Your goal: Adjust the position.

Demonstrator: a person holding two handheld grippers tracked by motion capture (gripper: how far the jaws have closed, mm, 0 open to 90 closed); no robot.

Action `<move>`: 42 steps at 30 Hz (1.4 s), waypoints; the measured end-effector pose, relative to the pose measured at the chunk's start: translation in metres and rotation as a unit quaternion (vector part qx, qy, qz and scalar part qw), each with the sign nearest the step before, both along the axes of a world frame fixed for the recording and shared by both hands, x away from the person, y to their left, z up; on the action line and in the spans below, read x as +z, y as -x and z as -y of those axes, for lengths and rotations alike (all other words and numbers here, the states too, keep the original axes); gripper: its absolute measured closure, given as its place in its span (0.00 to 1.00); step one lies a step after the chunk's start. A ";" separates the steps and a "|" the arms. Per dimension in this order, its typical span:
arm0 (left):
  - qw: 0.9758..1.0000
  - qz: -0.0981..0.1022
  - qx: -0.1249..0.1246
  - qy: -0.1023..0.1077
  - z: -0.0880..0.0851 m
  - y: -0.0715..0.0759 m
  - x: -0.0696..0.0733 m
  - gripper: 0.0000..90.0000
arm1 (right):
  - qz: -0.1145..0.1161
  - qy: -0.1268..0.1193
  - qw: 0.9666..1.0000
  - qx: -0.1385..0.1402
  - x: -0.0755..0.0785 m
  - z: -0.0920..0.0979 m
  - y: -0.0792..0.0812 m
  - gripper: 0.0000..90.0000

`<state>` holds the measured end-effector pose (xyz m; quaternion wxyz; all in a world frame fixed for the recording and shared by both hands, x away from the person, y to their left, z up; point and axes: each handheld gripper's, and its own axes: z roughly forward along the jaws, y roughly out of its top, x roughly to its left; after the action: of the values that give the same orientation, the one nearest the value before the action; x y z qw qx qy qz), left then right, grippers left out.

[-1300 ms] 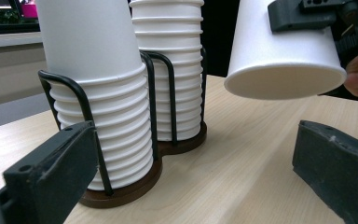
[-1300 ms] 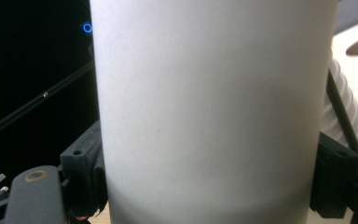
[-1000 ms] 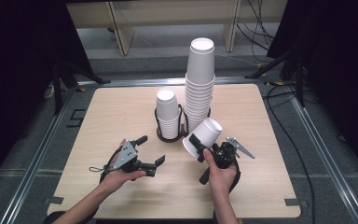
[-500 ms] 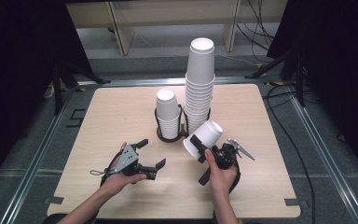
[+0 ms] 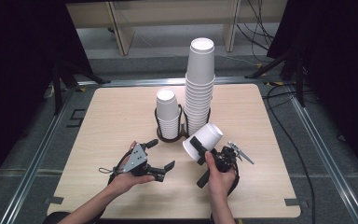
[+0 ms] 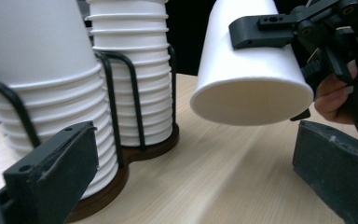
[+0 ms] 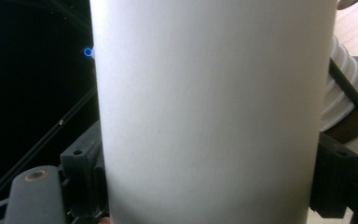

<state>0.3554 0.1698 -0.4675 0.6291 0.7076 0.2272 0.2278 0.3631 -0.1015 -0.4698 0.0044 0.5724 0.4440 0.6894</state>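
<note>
The right tongs (image 5: 204,150) are gripping a single white paper cup (image 5: 203,140) by its sides, just right of centre in the high view's lower half; the cup is lying tilted, its open mouth facing the lower left and hanging clear above the counter (image 5: 121,116). In the right gripper view the cup wall is sitting between both black jaws. The left tongs (image 5: 161,156) are standing wide with nothing between them, at lower centre-left, beside the cup. Behind, a dark wire holder (image 5: 160,133) is carrying a short cup stack (image 5: 168,112) and a tall cup stack (image 5: 199,88).
</note>
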 end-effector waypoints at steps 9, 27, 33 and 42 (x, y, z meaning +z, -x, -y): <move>0.999 -0.018 -0.035 0.011 0.020 -0.003 0.001 0.00 | -0.021 -0.024 0.999 0.008 0.000 0.000 0.002 0.21; 0.998 -0.016 -0.068 0.002 0.042 -0.011 -0.005 0.00 | -0.007 -0.023 1.000 0.009 -0.004 0.000 -0.002 0.21; 0.998 -0.020 -0.063 0.003 0.048 -0.013 -0.008 0.00 | -0.031 -0.040 0.999 0.012 -0.002 -0.003 -0.001 0.21; 0.998 -0.024 -0.058 -0.002 0.053 -0.015 -0.013 0.00 | -0.021 -0.034 0.999 0.014 -0.004 -0.004 -0.002 0.21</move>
<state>0.3701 0.1169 -0.4801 0.6340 0.7262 0.2001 0.1749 0.3651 -0.0975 -0.4736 -0.0341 0.5800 0.4282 0.6922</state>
